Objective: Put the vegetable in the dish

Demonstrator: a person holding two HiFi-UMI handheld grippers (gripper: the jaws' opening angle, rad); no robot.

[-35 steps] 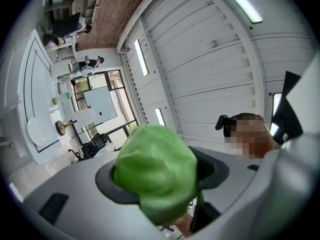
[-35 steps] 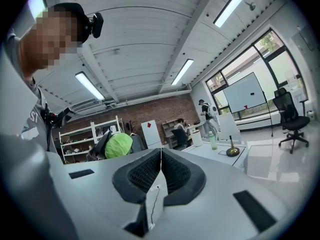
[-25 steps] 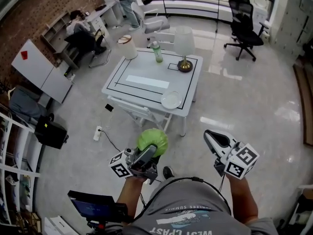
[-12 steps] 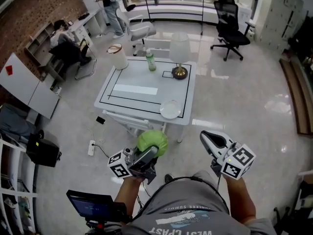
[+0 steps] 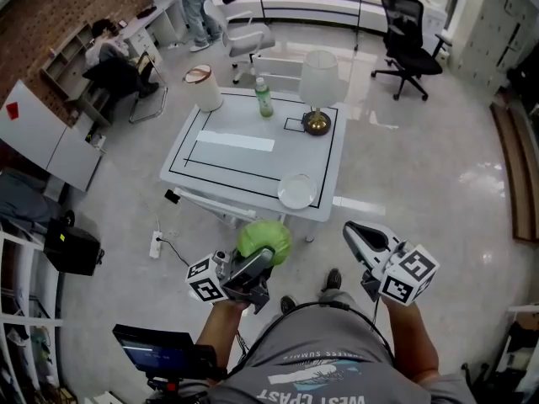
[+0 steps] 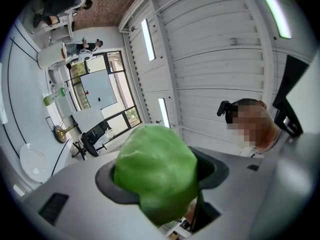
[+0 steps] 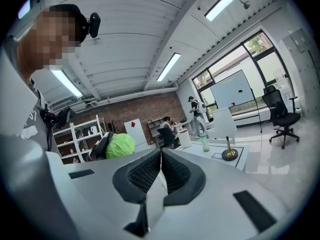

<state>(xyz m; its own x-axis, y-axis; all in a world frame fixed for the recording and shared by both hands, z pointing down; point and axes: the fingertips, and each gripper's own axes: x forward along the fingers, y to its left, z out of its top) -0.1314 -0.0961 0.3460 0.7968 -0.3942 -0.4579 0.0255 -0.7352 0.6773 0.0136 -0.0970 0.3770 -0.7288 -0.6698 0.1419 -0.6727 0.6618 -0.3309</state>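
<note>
Head view steeply down, gripper views upward, sharing table (image 5: pixel 244 162)

Glossy tile floor (image 5: pixel 438 167), smooth waxy veg (image 5: pixel 264 241), smooth white table top (image 5: pixel 253 165) w/ shiny brass lamp base (image 5: pixel 317 124), rough brick wall (image 5: pixel 59 15).

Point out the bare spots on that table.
Bare: the middle of the table, between the white strip and the dish, and the near left corner. Crowded: the far edge, with bottle and lamp.

At lower centre, the left gripper (image 5: pixel 259 261) grips a round green vegetable (image 5: pixel 264 240). A round white dish (image 5: pixel 296 190) sits on the white table (image 5: pixel 227 165) above.
</note>
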